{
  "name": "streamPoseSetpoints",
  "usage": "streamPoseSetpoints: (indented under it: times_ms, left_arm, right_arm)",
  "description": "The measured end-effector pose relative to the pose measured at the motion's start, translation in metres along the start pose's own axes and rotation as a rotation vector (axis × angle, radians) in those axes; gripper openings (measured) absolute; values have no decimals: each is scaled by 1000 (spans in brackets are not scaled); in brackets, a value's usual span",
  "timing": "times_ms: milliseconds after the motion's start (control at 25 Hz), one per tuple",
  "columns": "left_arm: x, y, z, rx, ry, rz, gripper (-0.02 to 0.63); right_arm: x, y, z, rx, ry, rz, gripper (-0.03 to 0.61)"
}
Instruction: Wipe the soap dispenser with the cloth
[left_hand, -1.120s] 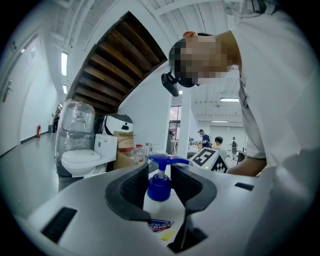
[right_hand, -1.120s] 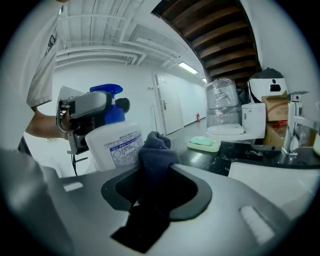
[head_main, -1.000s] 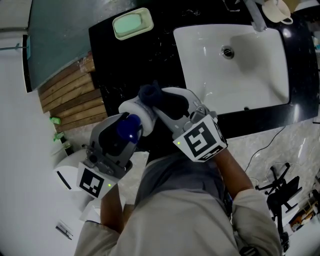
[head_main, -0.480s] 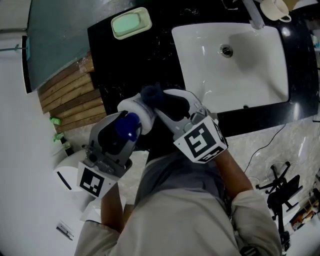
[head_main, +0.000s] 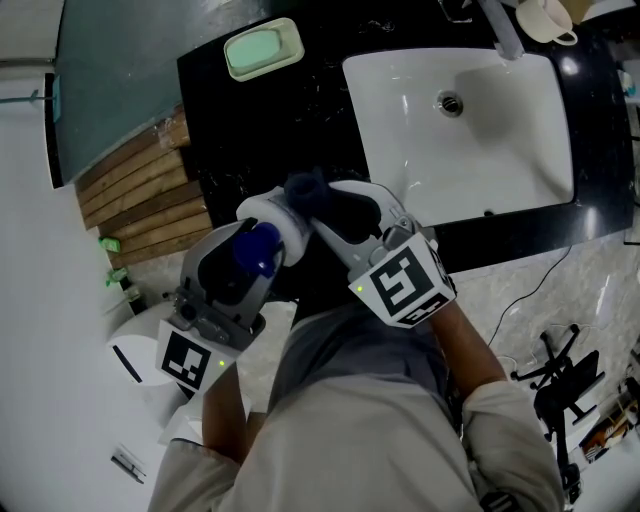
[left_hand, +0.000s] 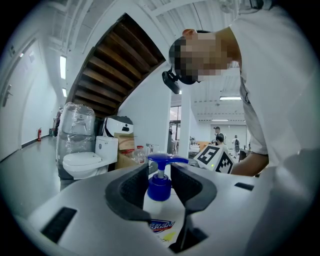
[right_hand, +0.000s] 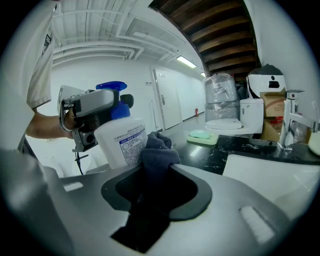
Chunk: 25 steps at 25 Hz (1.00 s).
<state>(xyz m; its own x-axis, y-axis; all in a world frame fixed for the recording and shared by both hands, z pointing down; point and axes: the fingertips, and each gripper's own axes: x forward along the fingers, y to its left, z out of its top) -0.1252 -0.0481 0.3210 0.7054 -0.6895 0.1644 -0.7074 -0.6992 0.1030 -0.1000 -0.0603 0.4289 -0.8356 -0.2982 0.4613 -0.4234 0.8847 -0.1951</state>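
Note:
My left gripper (head_main: 262, 232) is shut on the soap dispenser (head_main: 278, 220), a white bottle with a blue pump top (left_hand: 165, 161); the dark pads press its sides just below the pump. The bottle (right_hand: 123, 141) lies tilted, held above the near edge of the black counter (head_main: 260, 110). My right gripper (head_main: 325, 205) is shut on a dark blue cloth (right_hand: 157, 152), bunched between its jaws. The cloth (head_main: 305, 191) touches the bottle's side near its base.
A white sink basin (head_main: 500, 150) is set in the counter at the right. A pale green soap dish (head_main: 264, 47) sits at the counter's far left. Wooden slats (head_main: 145, 190) lie left of the counter. A white cup (head_main: 548, 20) and a tap stand behind the basin.

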Motion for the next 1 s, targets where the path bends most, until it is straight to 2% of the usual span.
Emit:
streamPoseSetpoints:
  times_ms: [1000]
  left_arm:
    - [0,0,0,-4,-31,-10,126]
  right_arm:
    - [-17,8,11,-16,-1,-23,130]
